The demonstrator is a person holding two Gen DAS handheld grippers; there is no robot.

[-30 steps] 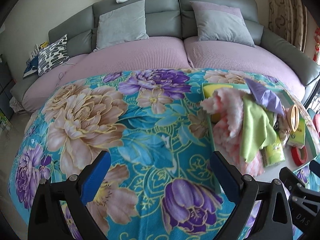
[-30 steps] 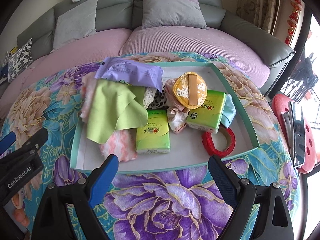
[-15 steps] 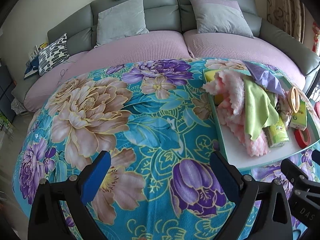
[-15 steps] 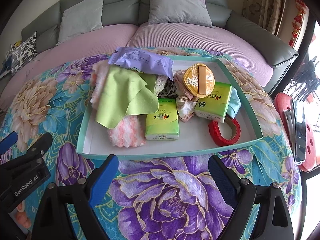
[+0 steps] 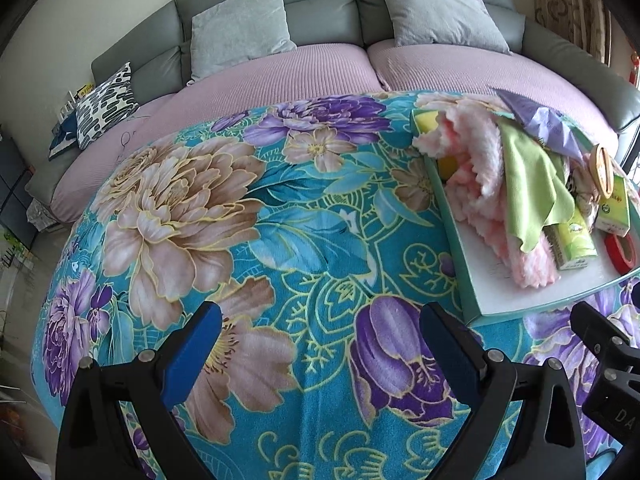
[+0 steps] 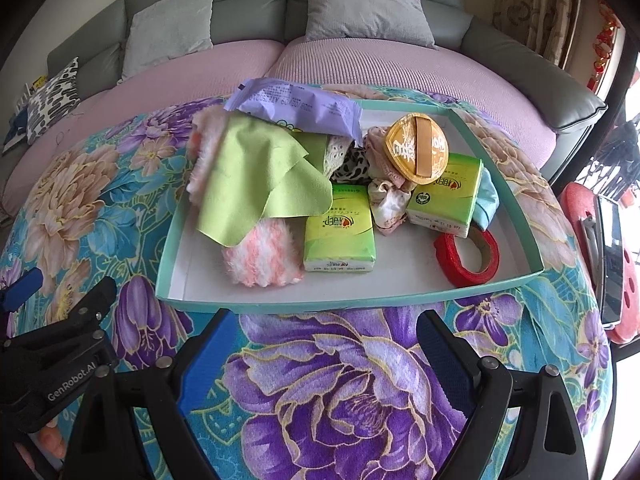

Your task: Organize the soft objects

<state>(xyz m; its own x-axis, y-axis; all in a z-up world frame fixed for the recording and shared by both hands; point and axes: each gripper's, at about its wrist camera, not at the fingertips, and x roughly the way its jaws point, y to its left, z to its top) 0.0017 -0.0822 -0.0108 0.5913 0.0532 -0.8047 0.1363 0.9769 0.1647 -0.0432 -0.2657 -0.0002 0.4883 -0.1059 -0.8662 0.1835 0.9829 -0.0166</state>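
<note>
A teal-rimmed white tray (image 6: pixel 188 216) sits on the floral blanket and holds a green cloth (image 6: pixel 256 176), a pink fluffy cloth (image 6: pixel 260 256), a purple pack (image 6: pixel 296 108), two green tissue packs (image 6: pixel 340 236), small fabrics (image 6: pixel 384 200), an orange round pack (image 6: pixel 418 148) and red tape (image 6: pixel 468 252). My right gripper (image 6: pixel 324 340) is open and empty just in front of the tray. My left gripper (image 5: pixel 320 340) is open and empty over the blanket, left of the tray (image 5: pixel 460 280). The green cloth (image 5: pixel 532 184) and pink cloth (image 5: pixel 480 168) show there too.
The floral blanket (image 5: pixel 240 200) covers a round table. A grey sofa with a pink cover (image 5: pixel 280 68) and cushions curves behind. A red stool (image 6: pixel 580 216) with a phone stands at the right. My left gripper's body (image 6: pixel 60 360) shows at the right view's lower left.
Both grippers have drawn back and risen a little, so the tray and blanket sit farther up the views. Both stay open. Nothing in the tray has moved.
</note>
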